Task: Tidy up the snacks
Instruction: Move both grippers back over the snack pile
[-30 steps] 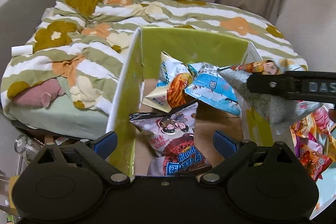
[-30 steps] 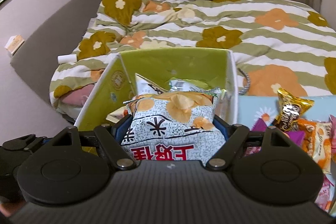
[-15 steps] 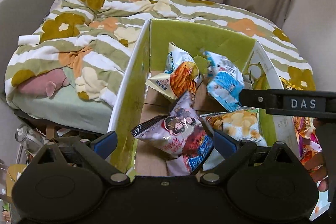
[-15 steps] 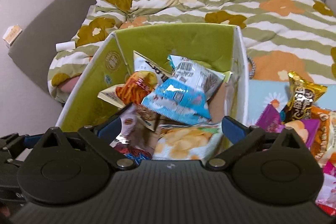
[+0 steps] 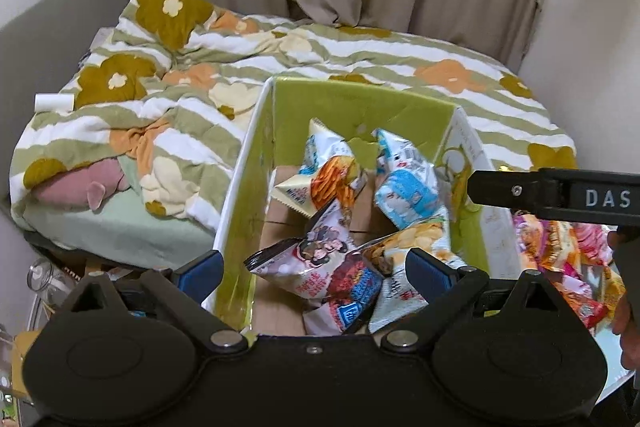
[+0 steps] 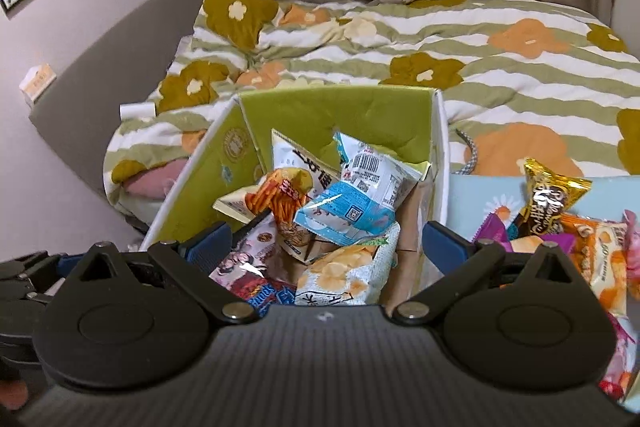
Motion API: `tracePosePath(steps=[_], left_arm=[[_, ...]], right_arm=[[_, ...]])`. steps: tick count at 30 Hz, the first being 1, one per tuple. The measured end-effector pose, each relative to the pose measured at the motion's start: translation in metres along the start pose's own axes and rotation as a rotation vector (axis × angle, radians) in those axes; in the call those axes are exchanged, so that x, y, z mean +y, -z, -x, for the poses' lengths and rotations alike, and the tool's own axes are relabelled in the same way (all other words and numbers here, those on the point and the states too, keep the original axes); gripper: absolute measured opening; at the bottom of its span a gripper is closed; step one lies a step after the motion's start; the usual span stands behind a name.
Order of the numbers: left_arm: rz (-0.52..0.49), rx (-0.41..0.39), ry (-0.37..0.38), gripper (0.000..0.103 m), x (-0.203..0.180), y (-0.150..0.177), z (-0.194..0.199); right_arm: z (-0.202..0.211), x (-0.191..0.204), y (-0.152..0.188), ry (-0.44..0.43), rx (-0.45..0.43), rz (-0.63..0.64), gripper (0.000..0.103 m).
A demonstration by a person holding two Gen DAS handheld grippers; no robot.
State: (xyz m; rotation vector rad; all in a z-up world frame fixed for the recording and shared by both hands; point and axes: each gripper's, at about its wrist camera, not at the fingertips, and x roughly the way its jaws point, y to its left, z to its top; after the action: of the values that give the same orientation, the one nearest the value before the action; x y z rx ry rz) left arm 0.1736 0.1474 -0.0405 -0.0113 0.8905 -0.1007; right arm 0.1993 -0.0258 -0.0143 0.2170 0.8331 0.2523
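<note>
A white box with green lining stands before the bed and holds several snack bags. Among them are a grey potato-chip bag, a blue-and-white bag, an orange fries bag and a pink cartoon bag. Above the box's near end my left gripper hangs open and holds nothing. My right gripper is wide open over the chip bag, its pads clear of it. Loose snacks lie right of the box, a gold bag among them.
The loose snacks sit on a light blue daisy-print surface. Behind the box are a bed with a striped floral quilt, a grey headboard and curtains. A glass jar stands low on the left. The right tool's black body crosses the left view.
The right gripper held the grey chip bag a second ago; its jaws spread and the bag now lies in the box. Both grippers have drawn back and up from the box.
</note>
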Motion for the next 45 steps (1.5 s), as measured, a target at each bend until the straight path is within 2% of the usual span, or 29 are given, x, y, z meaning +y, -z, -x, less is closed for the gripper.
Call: tracePosePath(steps=[6, 10, 17, 24, 32, 38, 45], left_arm=[[-0.05, -0.039, 0.085, 0.099, -0.017, -0.004, 0.014], [-0.076, -0.057, 0.141, 0.099, -0.037, -0.005, 0.02], [-0.137, -0.053, 0.215, 0.099, -0.096, -0.001, 0.024], [-0.14, 0.015, 0.261, 0.099, -0.168, 0.01, 0.01], [-0.118, 0.089, 0.237, 0.099, -0.237, 0.024, -0.02], [-0.04, 0.139, 0.169, 0.099, -0.264, 0.034, -0.052], [0.012, 0.185, 0.072, 0.098, -0.28, 0.05, -0.086]], right_arm=[[0.043, -0.001, 0.008, 0.047, -0.069, 0.011, 0.103], [0.07, -0.016, 0.015, 0.096, -0.108, -0.006, 0.103], [0.117, -0.068, 0.025, 0.168, -0.168, -0.056, 0.103], [0.148, -0.142, 0.039, 0.25, -0.158, -0.095, 0.103], [0.16, -0.225, 0.062, 0.323, -0.104, -0.114, 0.103], [0.146, -0.275, 0.081, 0.322, -0.037, -0.129, 0.103], [0.121, -0.314, 0.098, 0.306, 0.028, -0.131, 0.103]])
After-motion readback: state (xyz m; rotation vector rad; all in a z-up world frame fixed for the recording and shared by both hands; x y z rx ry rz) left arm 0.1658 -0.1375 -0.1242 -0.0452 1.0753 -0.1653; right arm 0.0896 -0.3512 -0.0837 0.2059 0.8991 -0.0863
